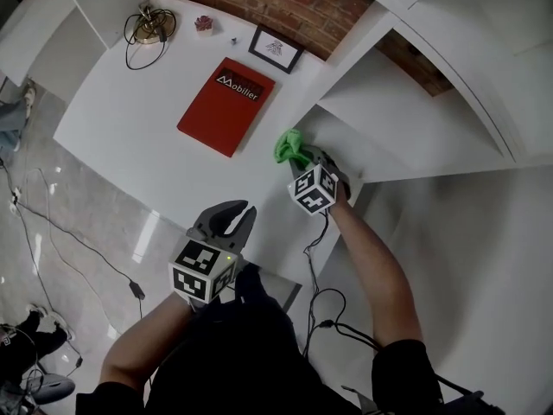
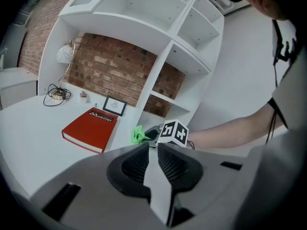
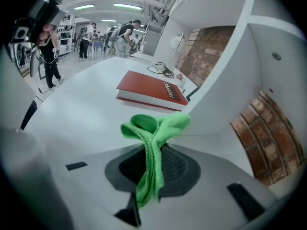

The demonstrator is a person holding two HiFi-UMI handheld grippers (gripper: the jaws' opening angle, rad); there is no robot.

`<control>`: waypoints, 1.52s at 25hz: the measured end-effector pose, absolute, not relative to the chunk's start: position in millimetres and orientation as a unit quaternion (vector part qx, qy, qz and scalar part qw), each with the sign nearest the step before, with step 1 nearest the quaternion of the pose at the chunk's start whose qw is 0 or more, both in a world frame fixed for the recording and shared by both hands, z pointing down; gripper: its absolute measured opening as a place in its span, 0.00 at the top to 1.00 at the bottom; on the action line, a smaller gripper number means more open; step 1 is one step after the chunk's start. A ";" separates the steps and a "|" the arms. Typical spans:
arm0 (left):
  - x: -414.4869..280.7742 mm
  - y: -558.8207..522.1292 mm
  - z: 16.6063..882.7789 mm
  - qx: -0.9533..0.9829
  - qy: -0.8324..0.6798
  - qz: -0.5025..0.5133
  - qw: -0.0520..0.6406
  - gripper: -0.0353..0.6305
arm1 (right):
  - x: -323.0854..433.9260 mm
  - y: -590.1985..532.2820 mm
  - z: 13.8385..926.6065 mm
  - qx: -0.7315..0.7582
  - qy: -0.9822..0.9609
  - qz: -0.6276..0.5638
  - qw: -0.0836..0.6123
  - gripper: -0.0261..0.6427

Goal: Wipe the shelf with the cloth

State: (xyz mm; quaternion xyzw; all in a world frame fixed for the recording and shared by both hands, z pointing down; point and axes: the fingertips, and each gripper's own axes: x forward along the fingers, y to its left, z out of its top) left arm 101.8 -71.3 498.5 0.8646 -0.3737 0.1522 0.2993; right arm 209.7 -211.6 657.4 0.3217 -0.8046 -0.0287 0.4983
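A green cloth (image 1: 291,148) (image 3: 156,128) is bunched between the jaws of my right gripper (image 1: 304,159) (image 3: 152,164), which is shut on it. The cloth hangs just at the front corner of the white shelf unit's lowest compartment (image 1: 406,111) (image 3: 218,123), where it meets the white desk (image 1: 138,119). The left gripper view shows the same cloth (image 2: 139,135) beside the right gripper's marker cube (image 2: 172,132). My left gripper (image 1: 233,219) (image 2: 151,150) is held back over the desk's front edge, its jaws together with nothing in them.
A red book (image 1: 226,105) (image 2: 90,128) (image 3: 151,91) lies on the desk left of the cloth. Behind it are a small framed picture (image 1: 276,48), a coiled cable (image 1: 149,26) and a tiny plant (image 1: 204,24). Cables trail on the floor (image 1: 52,232). People stand far off.
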 end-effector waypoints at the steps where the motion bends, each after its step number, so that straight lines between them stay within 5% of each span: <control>1: 104.8 -70.9 497.1 0.867 -0.370 0.153 0.298 0.86 | 209.6 -208.2 652.8 0.324 -0.805 -0.038 0.496 0.88; 16: 51.8 -71.0 511.0 0.834 -0.424 0.149 0.319 0.86 | 336.2 -319.5 638.5 0.502 -0.679 -0.080 0.529 0.88; 21: 33.9 -66.3 522.3 0.820 -0.442 0.150 0.332 0.86 | 345.1 -335.4 656.2 0.471 -0.664 -0.086 0.575 0.88; 38: 61.4 -63.6 510.0 0.842 -0.408 0.128 0.328 0.86 | 308.3 -254.2 672.5 0.432 -0.704 0.000 0.564 0.88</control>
